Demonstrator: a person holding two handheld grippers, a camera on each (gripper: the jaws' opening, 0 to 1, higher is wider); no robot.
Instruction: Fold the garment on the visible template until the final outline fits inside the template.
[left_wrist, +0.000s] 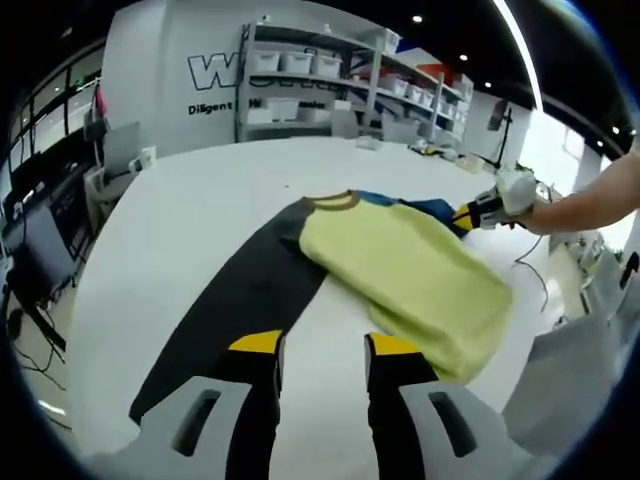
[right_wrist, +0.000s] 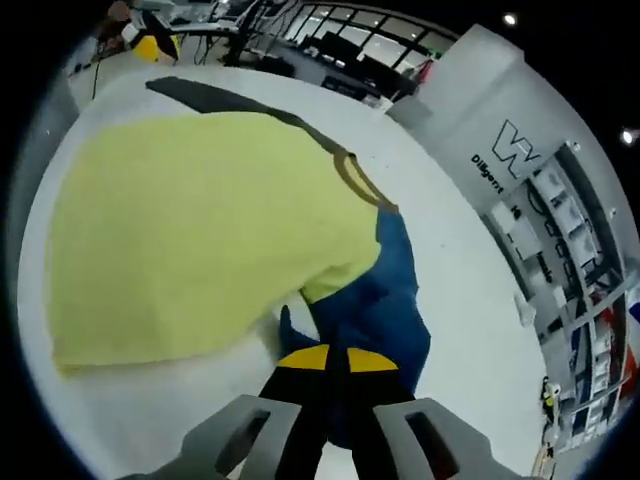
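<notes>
Left gripper view: left gripper (left_wrist: 320, 362) being held with jaws spread, nothing between them, at frame bottom over white table (left_wrist: 180, 210). Yellow-green knit garment with blue sleeve (left_wrist: 410, 275) lying centre-right, partly covering dark grey template strip (left_wrist: 240, 300). Right gripper (left_wrist: 478, 212) seen upper right at sleeve.

Right gripper view: right gripper (right_wrist: 329, 360) jaws being pressed together on blue sleeve (right_wrist: 375, 300) at bottom centre; garment body spread across left half.
</notes>
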